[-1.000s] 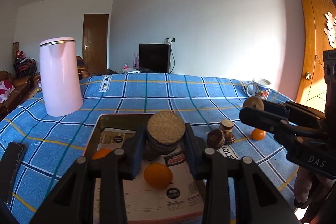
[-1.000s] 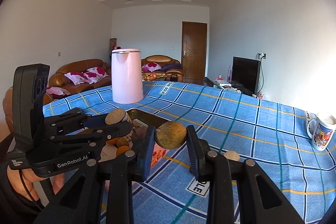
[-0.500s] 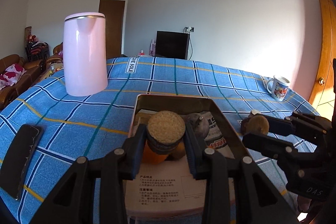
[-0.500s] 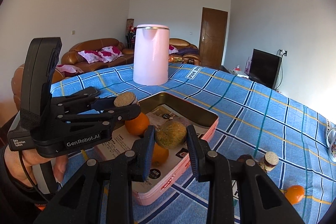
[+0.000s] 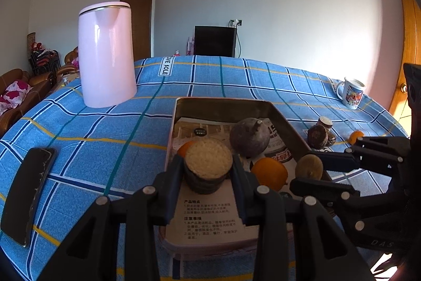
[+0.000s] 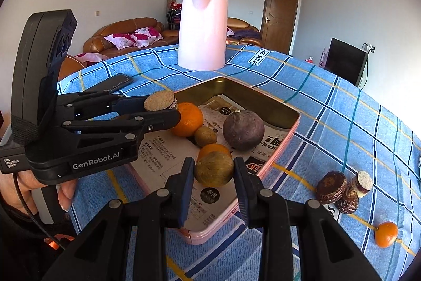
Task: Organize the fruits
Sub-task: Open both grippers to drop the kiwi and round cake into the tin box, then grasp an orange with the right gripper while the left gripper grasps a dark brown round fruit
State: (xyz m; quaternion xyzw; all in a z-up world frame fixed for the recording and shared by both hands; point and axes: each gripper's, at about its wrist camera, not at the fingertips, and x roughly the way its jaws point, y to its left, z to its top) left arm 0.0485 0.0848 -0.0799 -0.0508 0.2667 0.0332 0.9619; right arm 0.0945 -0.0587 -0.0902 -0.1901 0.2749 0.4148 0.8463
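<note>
My left gripper (image 5: 208, 170) is shut on a brown cut-ended fruit piece (image 5: 208, 162), held above the near end of the pink tin tray (image 5: 226, 103); it also shows in the right wrist view (image 6: 160, 111). My right gripper (image 6: 213, 173) is shut on a round tan fruit (image 6: 213, 171) over the tray's near right edge (image 6: 273, 157). In the tray lie a dark purple fruit (image 6: 243, 129), an orange (image 6: 188, 119), another orange (image 6: 213, 149) and a small brown fruit (image 6: 205, 136).
A pink kettle (image 5: 106, 54) stands at the back left. A black phone (image 5: 27, 191) lies at the left edge. Brown cut pieces (image 6: 339, 188) and a small orange (image 6: 386, 234) lie right of the tray. A mug (image 5: 351, 94) stands far right.
Both grippers have moved in over the tray with their fruits and come lower and closer to it. Both grips are unchanged.
</note>
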